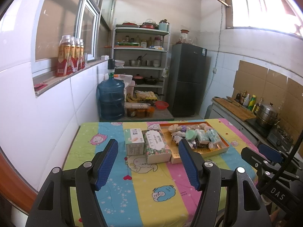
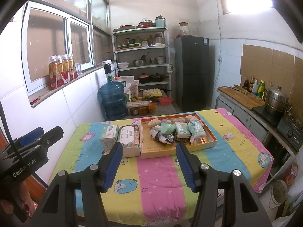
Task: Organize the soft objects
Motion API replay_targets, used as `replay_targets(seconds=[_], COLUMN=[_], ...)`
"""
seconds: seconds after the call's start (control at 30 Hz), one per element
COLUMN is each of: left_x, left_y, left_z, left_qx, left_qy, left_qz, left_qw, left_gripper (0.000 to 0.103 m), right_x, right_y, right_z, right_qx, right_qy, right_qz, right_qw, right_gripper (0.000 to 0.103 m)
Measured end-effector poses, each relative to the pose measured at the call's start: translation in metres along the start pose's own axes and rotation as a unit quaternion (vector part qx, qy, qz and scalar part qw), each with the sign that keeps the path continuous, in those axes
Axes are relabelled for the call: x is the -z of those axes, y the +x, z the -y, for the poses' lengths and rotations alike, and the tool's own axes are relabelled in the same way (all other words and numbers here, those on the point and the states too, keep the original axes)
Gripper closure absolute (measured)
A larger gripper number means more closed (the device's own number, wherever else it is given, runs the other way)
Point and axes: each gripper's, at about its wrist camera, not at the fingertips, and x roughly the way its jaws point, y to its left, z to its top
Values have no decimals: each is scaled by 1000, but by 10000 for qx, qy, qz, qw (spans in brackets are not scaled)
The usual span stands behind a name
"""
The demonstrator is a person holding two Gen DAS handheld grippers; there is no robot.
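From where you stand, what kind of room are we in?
Most likely a home kitchen: a dark two-door fridge, a steel steamer pot on the cooktop, and a metal shelf rack of pans and bowls behind the striped cartoon tablecloth.

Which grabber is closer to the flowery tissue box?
Probably the left. The left gripper hangs open with the flowery tissue box straight ahead; the right gripper, also open, faces the orange tray, box off to its left.

Shallow orange tray [image 2: 209, 132] on striped cloth, heaped with soft items: green round sponge [image 2: 167, 128], two wrapped tissue packs [image 2: 189, 129], beige plush [image 2: 154, 122]. Just left: floral tissue box [image 2: 129, 139], small white-green box [image 2: 109, 136], side by side.
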Motion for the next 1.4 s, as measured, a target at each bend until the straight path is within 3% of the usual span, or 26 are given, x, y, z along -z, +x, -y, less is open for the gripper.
replay_targets(seconds=[1.4], left_x=[0], left_y=[0], left_z=[0], left_qx=[14], left_qy=[3], left_qz=[-13], left_qw=[10000], left_gripper=[35], right_x=[2], right_y=[0], right_z=[-5], right_qx=[6], right_qy=[-5], right_qz=[25], right_qw=[10000], right_gripper=[45])
